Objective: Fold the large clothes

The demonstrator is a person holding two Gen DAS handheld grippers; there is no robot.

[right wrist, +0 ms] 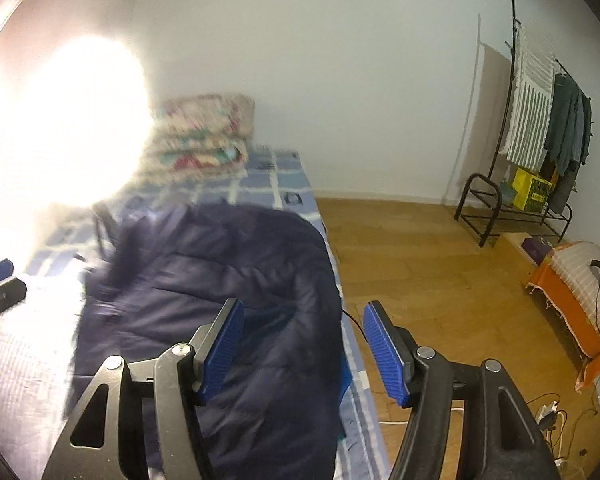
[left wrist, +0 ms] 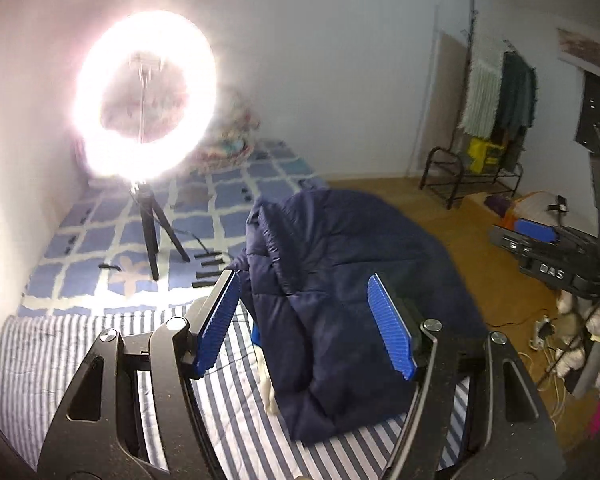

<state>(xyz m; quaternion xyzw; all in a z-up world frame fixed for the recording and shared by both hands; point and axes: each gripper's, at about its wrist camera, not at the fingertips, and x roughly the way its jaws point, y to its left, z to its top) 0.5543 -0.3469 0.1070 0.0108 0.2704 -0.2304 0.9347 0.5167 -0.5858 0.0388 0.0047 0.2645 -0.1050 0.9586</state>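
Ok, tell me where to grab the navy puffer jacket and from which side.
Probably the near folded corner of the navy puffer jacket: it is the jacket edge nearest the open left gripper. Come in low over the striped sheet. The open right gripper could take the edge by the bed's side.

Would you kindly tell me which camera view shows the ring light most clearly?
The left wrist view: the ring light shows its glowing ring, centre mount and tripod legs on the bed. In the right wrist view it is only an overexposed white blob at the left.
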